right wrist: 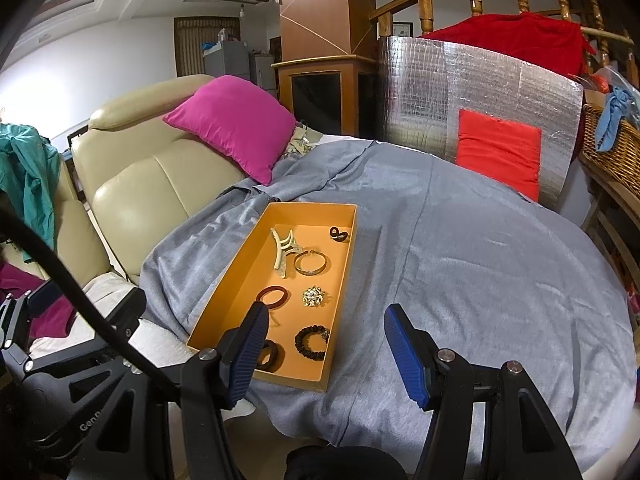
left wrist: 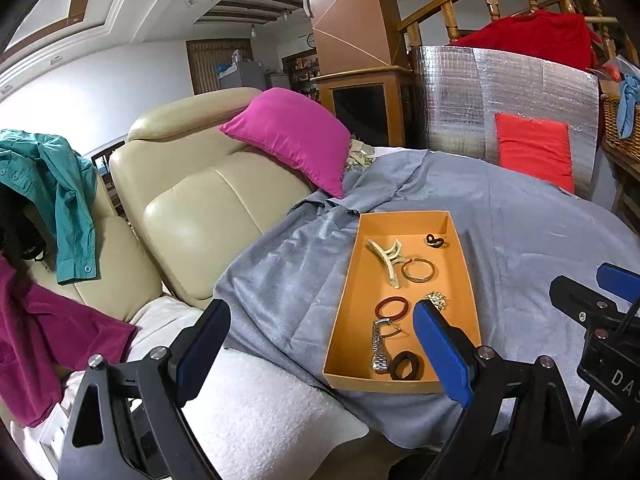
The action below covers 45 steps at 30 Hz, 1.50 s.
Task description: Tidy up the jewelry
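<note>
An orange tray (left wrist: 348, 300) (right wrist: 236, 272) lies on a grey cloth. It holds a cream hair claw (left wrist: 386, 256) (right wrist: 285, 250), a metal bangle (left wrist: 418, 270) (right wrist: 311, 264), a dark red ring (left wrist: 392, 308) (right wrist: 273, 295), a sparkly brooch (right wrist: 313, 297), a silver watch (left wrist: 380, 346), black scrunchies (left wrist: 406, 365) (right wrist: 312, 343) and a small black loop (left wrist: 435, 241) (right wrist: 339, 234). My left gripper (left wrist: 320, 344) is open and empty, near the tray's near end. My right gripper (right wrist: 324, 350) is open and empty over the tray's near right corner.
The grey cloth (right wrist: 460, 264) covers the surface. A beige leather chair (left wrist: 192, 200) with a pink cushion (left wrist: 292, 136) stands to the left. A silver foil panel (right wrist: 480, 92) with a red cushion (right wrist: 498, 152) stands behind. A wicker basket (right wrist: 612, 152) is at far right.
</note>
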### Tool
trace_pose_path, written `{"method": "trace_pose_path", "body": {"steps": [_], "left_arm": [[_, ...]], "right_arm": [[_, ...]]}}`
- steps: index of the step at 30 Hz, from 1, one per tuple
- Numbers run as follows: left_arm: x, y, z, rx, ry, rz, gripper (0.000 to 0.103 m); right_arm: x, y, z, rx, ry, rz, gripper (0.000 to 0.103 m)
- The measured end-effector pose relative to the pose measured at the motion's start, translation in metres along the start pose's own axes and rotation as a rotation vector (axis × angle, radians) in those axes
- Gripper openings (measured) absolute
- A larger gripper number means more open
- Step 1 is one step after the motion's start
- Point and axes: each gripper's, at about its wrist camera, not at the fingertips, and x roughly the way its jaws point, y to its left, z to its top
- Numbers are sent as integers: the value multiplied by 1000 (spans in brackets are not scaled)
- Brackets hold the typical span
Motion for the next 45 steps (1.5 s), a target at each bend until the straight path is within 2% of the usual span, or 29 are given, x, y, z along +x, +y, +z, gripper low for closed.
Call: {"method": "trace_pose_path", "body": {"steps": [16,27,33,45], "left_arm": [[-28,-2,10,4,-57,20,93],[1,-35,1,57,19,-22,93],[13,-47,-3,85,42,-33,93],[39,-36,-6,59,84,-35,93]], "right_arm": [[-23,-16,5,20,-16,-13,65],[24,-36,-5,73,68,0,66],[35,-41,-3,85,63,-9,66],[56,-34,1,64,90,-16,66]]}}
